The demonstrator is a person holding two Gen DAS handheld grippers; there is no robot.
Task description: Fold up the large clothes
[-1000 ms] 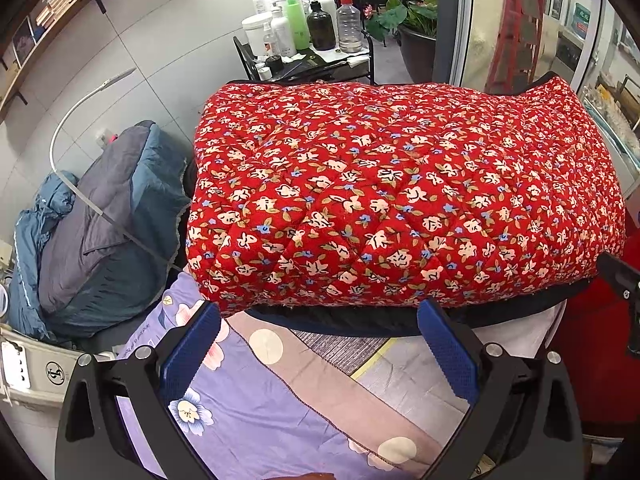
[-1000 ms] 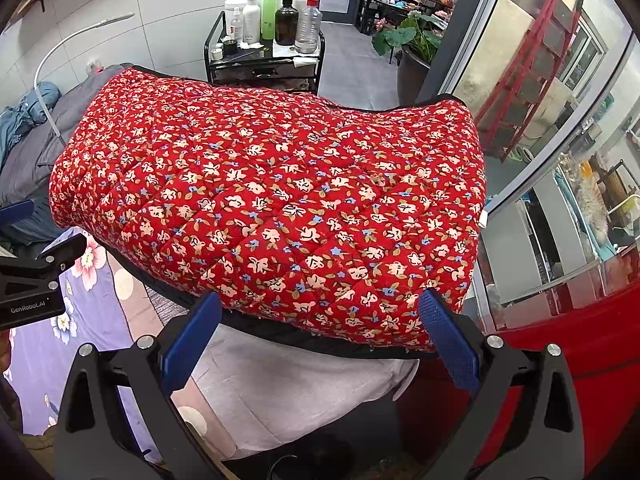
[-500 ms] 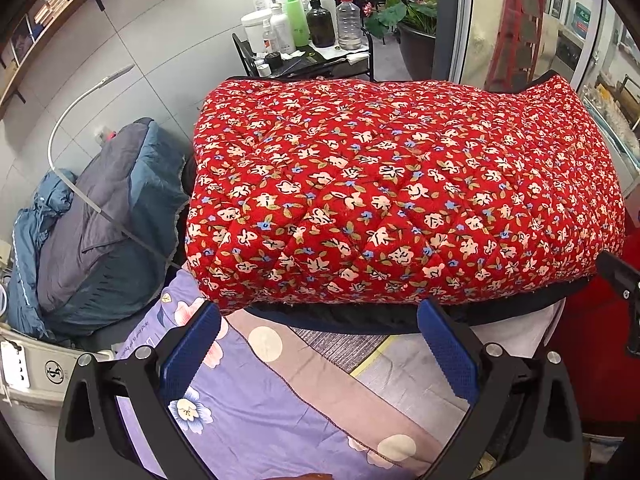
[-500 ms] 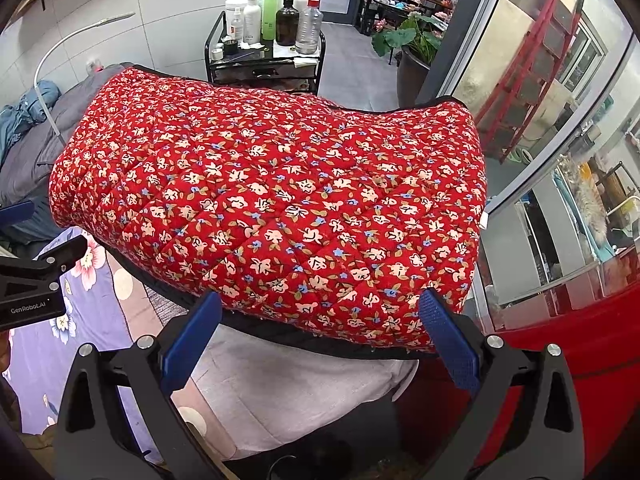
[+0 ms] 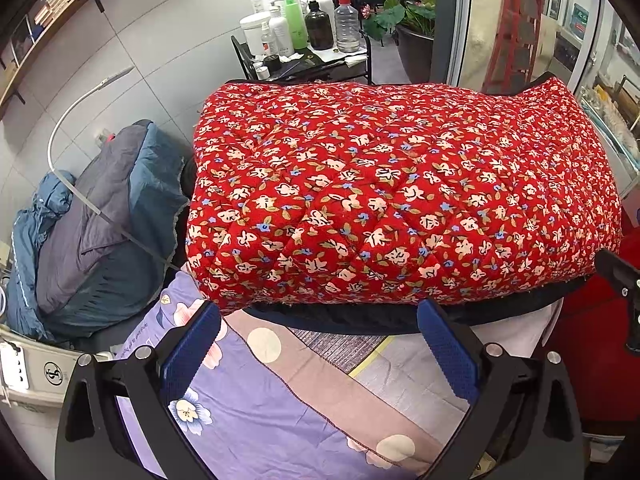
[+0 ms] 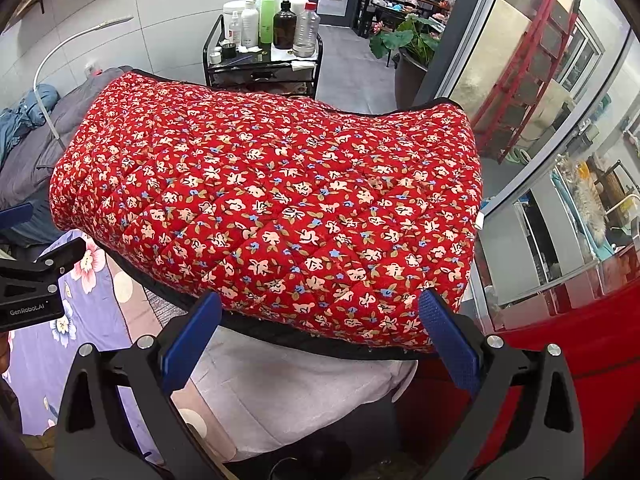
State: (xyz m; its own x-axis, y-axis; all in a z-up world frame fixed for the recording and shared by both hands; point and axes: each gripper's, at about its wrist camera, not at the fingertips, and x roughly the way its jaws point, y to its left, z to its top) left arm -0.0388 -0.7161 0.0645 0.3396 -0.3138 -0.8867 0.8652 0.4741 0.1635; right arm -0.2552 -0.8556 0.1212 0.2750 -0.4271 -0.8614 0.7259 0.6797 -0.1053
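Since the red floral quilted coat [image 5: 400,200] already lies folded at twelve o'clock, both the left gripper [image 5: 318,344] and right gripper [image 6: 320,340] hover empty, fingers apart.

Grey tiled wall [image 5: 168,40], black bottle-laden trolley [image 6: 260,70], glass doors [image 6: 520,60].

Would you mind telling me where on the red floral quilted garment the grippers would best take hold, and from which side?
Probably the near bottom edge of the red floral quilted garment, where its thin dark hem lies flat facing both open grippers. The puffy top looks too thick to pinch. Come in low from the near side, the left gripper by the left corner and the right gripper by the right corner.
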